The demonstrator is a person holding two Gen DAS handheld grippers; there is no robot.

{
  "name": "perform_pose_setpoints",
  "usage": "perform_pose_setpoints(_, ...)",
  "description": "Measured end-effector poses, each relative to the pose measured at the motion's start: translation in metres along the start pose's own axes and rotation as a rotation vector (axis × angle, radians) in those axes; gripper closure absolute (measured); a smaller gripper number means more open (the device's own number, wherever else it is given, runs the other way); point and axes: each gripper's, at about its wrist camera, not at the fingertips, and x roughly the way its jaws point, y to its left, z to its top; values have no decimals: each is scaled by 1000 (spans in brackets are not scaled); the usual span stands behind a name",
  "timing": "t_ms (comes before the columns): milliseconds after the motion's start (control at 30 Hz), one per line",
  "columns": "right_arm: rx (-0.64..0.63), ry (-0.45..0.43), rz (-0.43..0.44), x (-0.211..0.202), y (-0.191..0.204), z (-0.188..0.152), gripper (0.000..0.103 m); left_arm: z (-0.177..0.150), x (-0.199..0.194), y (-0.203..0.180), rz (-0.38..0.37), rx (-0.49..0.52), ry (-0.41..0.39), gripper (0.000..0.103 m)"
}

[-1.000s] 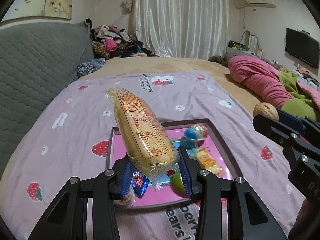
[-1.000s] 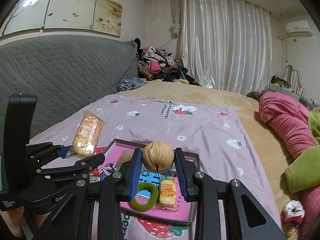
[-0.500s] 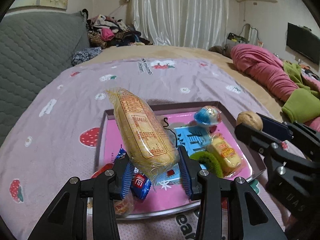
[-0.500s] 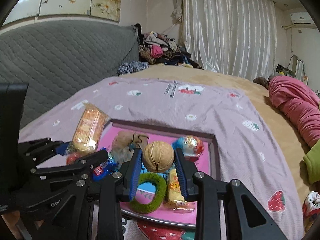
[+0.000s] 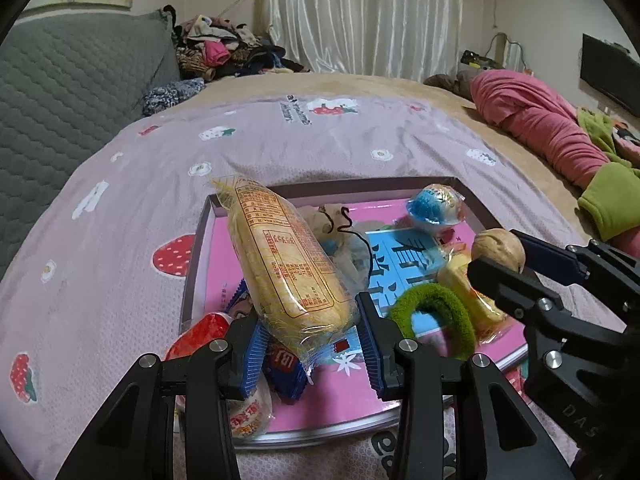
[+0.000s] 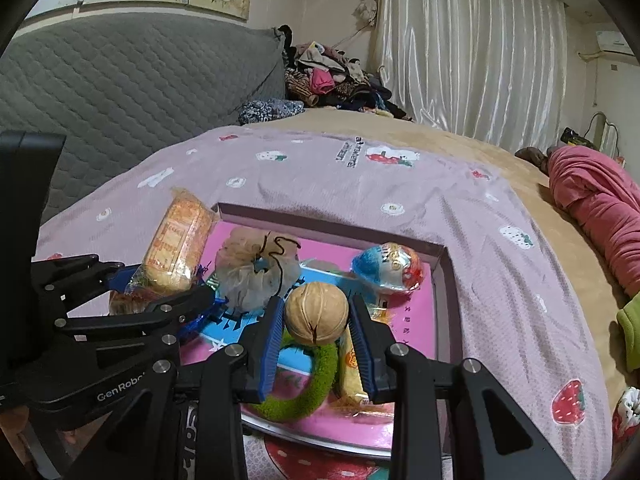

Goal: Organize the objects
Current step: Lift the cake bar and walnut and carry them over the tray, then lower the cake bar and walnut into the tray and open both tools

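Nearest me, my left tongs [image 5: 308,344] are pinching the near end of a wrapped cracker packet [image 5: 280,264]. Its long axis runs away from me and tilts up to the left, so the far crimped end points toward the far-left corner of the tray [image 5: 200,240]. It hangs over the tray's left part, above a blue wrapper [image 5: 286,372] and a red-and-white snack [image 5: 204,336] on the pink floor.

On my right, the right tongs [image 6: 316,334] are clamped on a walnut [image 6: 316,312], seam facing me and running roughly up and down. It sits above a green fuzzy hair ring [image 6: 304,384] and a yellow wrapped snack [image 6: 350,376], both lying in the tray's near part.

Further in, a mesh pouch [image 6: 256,276] with a black cord lies mid-tray, and a foil-wrapped egg [image 6: 390,268] rests near the far-right corner.

The tray rests on a lilac strawberry-print blanket [image 5: 280,148] spread over the bed. Beyond that, a pink quilt [image 5: 536,124] lies to the right, a clothes heap [image 5: 224,48] sits by the grey headboard [image 5: 68,80], and white curtains [image 5: 360,16] hang at the back.
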Motion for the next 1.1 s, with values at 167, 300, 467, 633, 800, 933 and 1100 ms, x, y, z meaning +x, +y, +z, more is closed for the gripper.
perform_pose_setpoints(167,-5,7,-2,2,2,-1,70,-3,1,-1,0,1,4,60)
perform_pose_setpoints(300,-9,27,-4,8,3,-4,70,-3,5,0,10,5,12,60)
perform_pose_setpoints(467,-11,47,-2,17,4,-6,70,-5,11,-3,19,19,27,60)
perform_pose_setpoints(633,1,60,-7,23,-2,-9,70,-9,16,-12,15,47,40,60)
perform_pose_setpoints(800,8,78,-11,28,-4,-12,70,-13,22,-18,22,68,52,60)
perform_pose_setpoints(933,6,97,-17,32,-3,-15,70,-15,25,-20,36,82,54,59)
perform_pose_setpoints(1100,2,130,-27,41,-5,-18,70,-17,28,-25,63,117,57,59)
